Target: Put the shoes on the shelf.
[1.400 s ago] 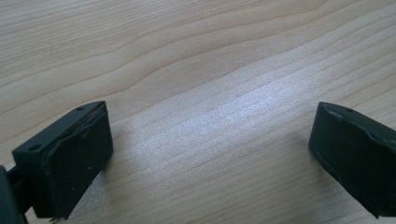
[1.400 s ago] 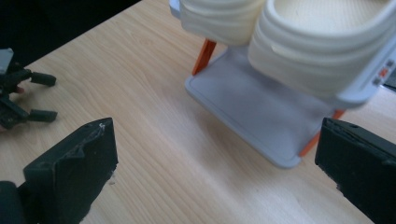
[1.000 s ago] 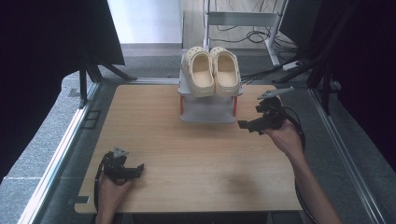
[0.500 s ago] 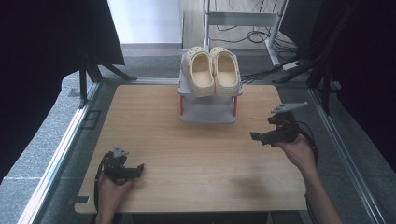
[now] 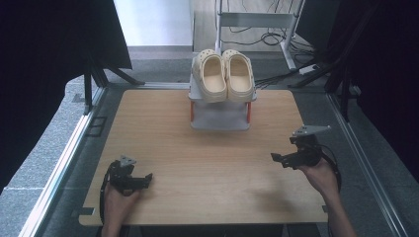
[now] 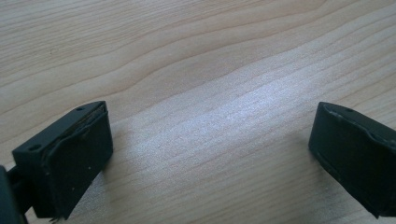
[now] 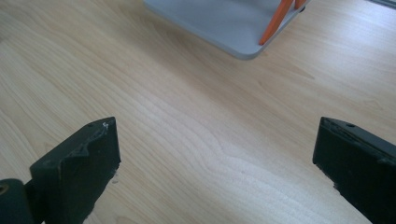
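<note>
1. Right gripper [image 5: 277,158] withdrawn from beside the shoe rack [image 5: 220,114] toward the near right of the wooden table [image 5: 163,128]; jaws wide apart, nothing between them.
2. Left gripper [image 5: 143,178] unmoved at near left, low over bare wood, jaws spread and empty.
3. Pair of cream clogs [image 5: 223,75] side by side atop the grey rack with orange posts, at far centre.
4. Rack base corner [image 7: 233,28] ahead of right gripper [image 7: 215,168].

Cream clogs [image 5: 223,74] atop grey rack [image 5: 220,117]

Left gripper [image 5: 143,178], right gripper [image 5: 276,158] — jaws apart
</note>
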The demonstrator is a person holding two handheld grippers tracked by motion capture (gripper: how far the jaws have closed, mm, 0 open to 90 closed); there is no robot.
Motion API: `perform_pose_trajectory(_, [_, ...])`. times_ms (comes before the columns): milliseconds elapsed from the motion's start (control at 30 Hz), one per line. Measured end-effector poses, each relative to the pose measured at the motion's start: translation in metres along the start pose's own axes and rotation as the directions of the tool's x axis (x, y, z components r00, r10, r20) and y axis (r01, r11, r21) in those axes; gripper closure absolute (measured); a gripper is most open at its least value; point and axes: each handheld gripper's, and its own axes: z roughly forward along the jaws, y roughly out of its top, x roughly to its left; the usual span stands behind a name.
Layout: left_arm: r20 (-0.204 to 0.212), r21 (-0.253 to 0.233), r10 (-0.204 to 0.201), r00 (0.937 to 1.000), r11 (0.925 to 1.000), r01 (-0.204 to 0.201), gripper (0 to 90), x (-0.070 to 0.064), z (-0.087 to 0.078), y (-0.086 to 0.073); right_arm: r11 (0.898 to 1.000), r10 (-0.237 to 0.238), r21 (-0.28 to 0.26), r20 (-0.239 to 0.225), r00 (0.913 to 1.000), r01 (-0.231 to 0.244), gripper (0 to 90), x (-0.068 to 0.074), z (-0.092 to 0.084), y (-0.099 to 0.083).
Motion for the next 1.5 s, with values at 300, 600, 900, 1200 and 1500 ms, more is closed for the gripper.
perform_pose_trajectory(300, [0.000,-0.003,-0.002,1.0000,1.0000,0.002,0.0,0.000,0.000,0.000,1.000,-0.018,0.017,-0.002,0.9998,0.018,0.4,0.013,0.022,-0.023])
perform_pose_trajectory(600, [0.000,-0.002,-0.002,1.0000,1.0000,0.002,0.0,0.000,0.000,0.000,1.000,-0.017,0.025,0.003,0.9999,0.016,0.5,0.025,0.044,-0.041])
perform_pose_trajectory(900, [0.000,-0.002,-0.002,1.0000,1.0000,0.002,0.0,0.000,0.000,0.000,0.999,-0.006,0.052,0.001,1.0000,0.006,0.5,0.031,0.065,-0.064])
perform_pose_trajectory(1200, [0.000,-0.003,-0.002,1.0000,1.0000,0.002,0.0,0.000,0.000,0.000,0.997,0.004,0.082,-0.011,0.9999,-0.003,0.0,0.036,0.082,-0.084])
perform_pose_trajectory(1500, [0.000,-0.002,-0.002,1.0000,1.0000,0.002,0.0,0.000,0.000,0.000,0.999,-0.013,0.049,0.023,0.9996,0.011,0.0,0.040,0.083,-0.089])
